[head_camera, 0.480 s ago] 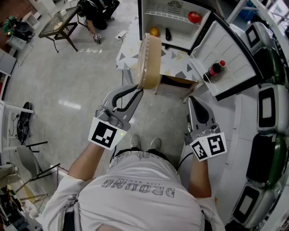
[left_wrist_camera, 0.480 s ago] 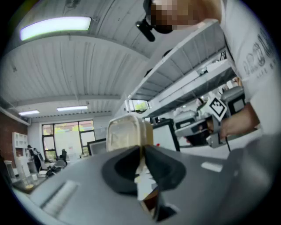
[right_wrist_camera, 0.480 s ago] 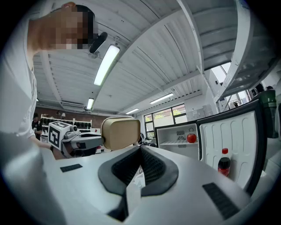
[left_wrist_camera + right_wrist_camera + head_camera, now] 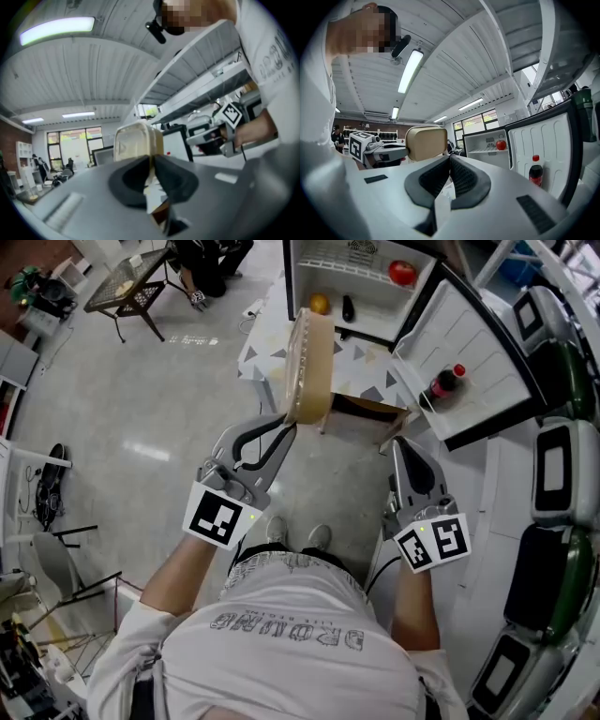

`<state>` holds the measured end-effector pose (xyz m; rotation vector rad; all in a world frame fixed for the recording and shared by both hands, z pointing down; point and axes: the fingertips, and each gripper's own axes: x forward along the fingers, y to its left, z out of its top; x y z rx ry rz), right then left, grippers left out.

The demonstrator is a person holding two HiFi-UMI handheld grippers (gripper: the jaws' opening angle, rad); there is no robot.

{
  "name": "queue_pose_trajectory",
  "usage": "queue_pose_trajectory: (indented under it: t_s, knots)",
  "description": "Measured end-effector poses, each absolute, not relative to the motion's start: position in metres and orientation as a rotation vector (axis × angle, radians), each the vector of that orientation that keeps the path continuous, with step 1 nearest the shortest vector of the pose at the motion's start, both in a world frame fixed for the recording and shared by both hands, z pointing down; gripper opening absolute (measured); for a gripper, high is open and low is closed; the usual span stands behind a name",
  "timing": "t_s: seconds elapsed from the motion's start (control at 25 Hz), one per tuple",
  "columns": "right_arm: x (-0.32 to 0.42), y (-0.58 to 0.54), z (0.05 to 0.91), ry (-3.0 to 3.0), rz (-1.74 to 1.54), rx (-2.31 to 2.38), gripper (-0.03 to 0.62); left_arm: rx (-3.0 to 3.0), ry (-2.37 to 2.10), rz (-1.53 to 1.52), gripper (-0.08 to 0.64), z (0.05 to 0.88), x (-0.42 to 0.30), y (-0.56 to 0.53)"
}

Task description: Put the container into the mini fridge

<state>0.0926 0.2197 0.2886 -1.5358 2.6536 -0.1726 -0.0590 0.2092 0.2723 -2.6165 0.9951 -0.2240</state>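
Fridge (image 4: 380, 301) open ahead; container (image 4: 311, 367) apparently clamped in left claw (image 4: 287, 427).

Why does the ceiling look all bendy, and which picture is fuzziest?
Both gripper views use wide-angle lenses, so the ceiling curves and corners go black. Left gripper view is softest: the container and jaws look smeary. Right gripper view is sharper, the fridge crisp. Head view is clear, its edges slightly bowed.
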Motion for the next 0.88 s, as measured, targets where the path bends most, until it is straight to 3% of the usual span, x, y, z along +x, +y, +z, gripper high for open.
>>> queue_pose_trajectory:
  t_s: [0.88]
  knots:
    - [0.154, 0.21, 0.304, 2.683, -0.204, -1.453, 0.003, -2.613, 1.082, -0.218, 0.044, 0.287, 0.003, 0.203]
